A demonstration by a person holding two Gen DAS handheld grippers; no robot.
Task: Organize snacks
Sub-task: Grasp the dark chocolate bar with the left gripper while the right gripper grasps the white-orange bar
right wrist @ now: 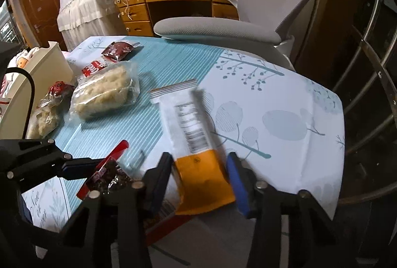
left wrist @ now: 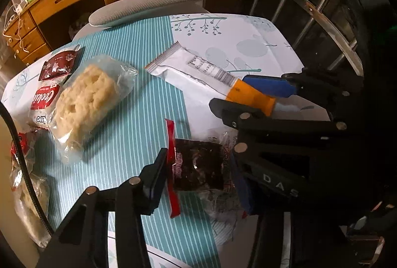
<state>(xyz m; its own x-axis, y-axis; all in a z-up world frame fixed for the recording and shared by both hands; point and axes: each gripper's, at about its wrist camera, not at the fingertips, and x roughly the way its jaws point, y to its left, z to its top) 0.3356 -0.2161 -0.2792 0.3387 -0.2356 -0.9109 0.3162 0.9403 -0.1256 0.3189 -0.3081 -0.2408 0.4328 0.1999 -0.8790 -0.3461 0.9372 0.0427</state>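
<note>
Left claw pinches a dark snack packet above the bench. Right claw straddles the orange end of a white snack bar, fingers spread, not visibly gripping. Clear-wrapped rice cake lies nearby.

Warm, fairly dim indoor light falls on the tabletop, casting soft shadows beside the packets ahead of the jaws. Both fisheye views bend strongly and darken to black at the rims. The white-and-orange bar between the right jaws is smeared by motion blur.
</note>
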